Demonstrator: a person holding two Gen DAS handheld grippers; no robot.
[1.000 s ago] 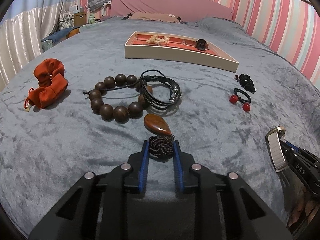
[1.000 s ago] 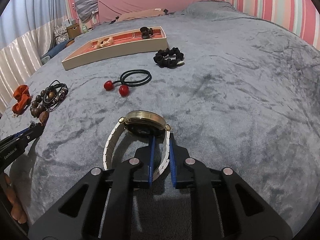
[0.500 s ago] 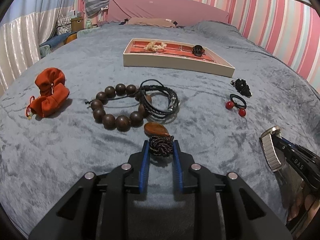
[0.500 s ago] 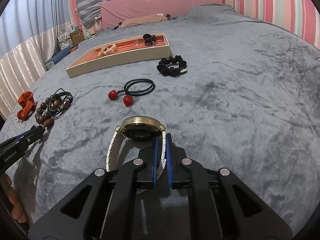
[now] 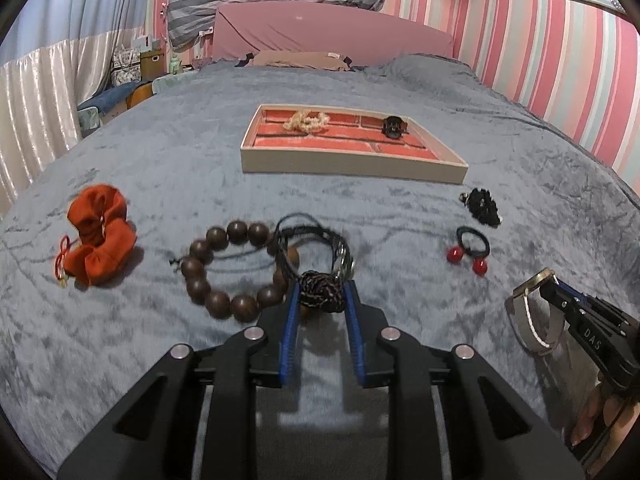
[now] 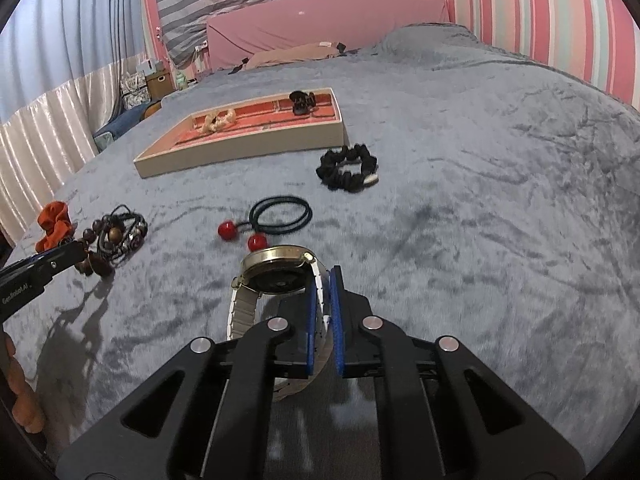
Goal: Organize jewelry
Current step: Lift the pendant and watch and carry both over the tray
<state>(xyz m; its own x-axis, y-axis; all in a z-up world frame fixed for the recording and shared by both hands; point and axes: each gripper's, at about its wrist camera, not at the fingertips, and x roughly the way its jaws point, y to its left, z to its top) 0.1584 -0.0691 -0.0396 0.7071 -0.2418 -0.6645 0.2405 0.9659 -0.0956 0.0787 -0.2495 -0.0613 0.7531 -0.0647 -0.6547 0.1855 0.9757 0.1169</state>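
Cream-walled, red-lined tray lies straight ahead up the bed, its long side across the left hand-held gripper, clenched on a dark knotted cord. Right hand-held gripper, farther off, pinches the watch strap.

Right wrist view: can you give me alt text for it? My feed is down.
The right gripper jaws are shut on the white strap of a gold-cased watch, above a grey bedspread. Beyond lie a red-beaded hair tie, a black scrunchie and a red-lined tray.
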